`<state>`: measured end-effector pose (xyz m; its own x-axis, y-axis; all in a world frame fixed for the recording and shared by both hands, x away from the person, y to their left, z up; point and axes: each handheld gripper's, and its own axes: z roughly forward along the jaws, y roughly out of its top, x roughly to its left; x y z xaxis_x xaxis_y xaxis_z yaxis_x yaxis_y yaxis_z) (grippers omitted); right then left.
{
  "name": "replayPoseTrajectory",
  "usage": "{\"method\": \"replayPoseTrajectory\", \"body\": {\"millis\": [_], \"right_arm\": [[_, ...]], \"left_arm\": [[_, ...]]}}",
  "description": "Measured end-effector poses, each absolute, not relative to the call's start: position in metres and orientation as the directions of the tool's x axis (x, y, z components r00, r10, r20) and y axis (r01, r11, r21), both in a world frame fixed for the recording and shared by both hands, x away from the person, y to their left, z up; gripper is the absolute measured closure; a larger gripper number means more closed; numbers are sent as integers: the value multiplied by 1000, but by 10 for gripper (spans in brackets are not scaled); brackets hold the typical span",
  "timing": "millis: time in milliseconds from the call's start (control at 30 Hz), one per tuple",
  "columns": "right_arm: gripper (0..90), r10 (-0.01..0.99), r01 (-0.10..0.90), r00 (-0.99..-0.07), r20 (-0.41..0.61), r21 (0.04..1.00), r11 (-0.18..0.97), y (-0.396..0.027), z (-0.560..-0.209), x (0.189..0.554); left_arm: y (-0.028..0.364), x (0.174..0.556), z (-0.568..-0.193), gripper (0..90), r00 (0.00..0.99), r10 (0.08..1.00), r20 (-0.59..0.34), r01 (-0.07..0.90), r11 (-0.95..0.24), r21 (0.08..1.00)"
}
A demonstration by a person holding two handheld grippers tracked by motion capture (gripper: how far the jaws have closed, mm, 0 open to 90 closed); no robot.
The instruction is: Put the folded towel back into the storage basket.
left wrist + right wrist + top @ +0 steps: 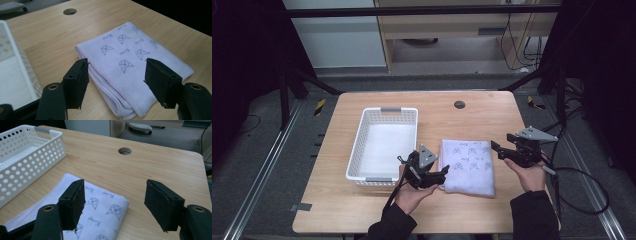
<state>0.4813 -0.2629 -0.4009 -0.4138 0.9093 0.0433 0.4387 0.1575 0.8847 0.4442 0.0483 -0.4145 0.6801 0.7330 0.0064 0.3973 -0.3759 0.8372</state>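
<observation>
A folded pale lilac cloth (pixel 468 166) printed with small faces lies flat on the wooden table (pixel 472 117). My left gripper (pixel 443 172) hovers at the cloth's near left corner, jaws wide apart and empty; in the left gripper view the cloth (pixel 130 62) lies just beyond the fingertips (pixel 79 75). My right gripper (pixel 498 150) is held at the cloth's far right edge, open with nothing between its jaws. In the right gripper view the cloth's corner (pixel 105 212) lies under the gap, just above the table.
A white perforated basket (pixel 362 145) with nothing in it stands left of the cloth, close to the left gripper. A round cable hole (pixel 459 104) sits at the table's far middle. Cables trail off the right table edge (pixel 582 200).
</observation>
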Motion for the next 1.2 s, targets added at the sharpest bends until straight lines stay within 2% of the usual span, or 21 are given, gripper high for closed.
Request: {"method": "replayPoseTrajectory", "body": {"millis": [400,1200], "right_arm": [[325,914,481,-396,86,868,127,-270,-426,491],[337,914,528,-398,76,834,160,-264,-452,509]], "left_arm": [[34,449,-432,345,669,744,3,431,-391,813],[19,455,-472,342,610,793,-13,484,-359,798]]}}
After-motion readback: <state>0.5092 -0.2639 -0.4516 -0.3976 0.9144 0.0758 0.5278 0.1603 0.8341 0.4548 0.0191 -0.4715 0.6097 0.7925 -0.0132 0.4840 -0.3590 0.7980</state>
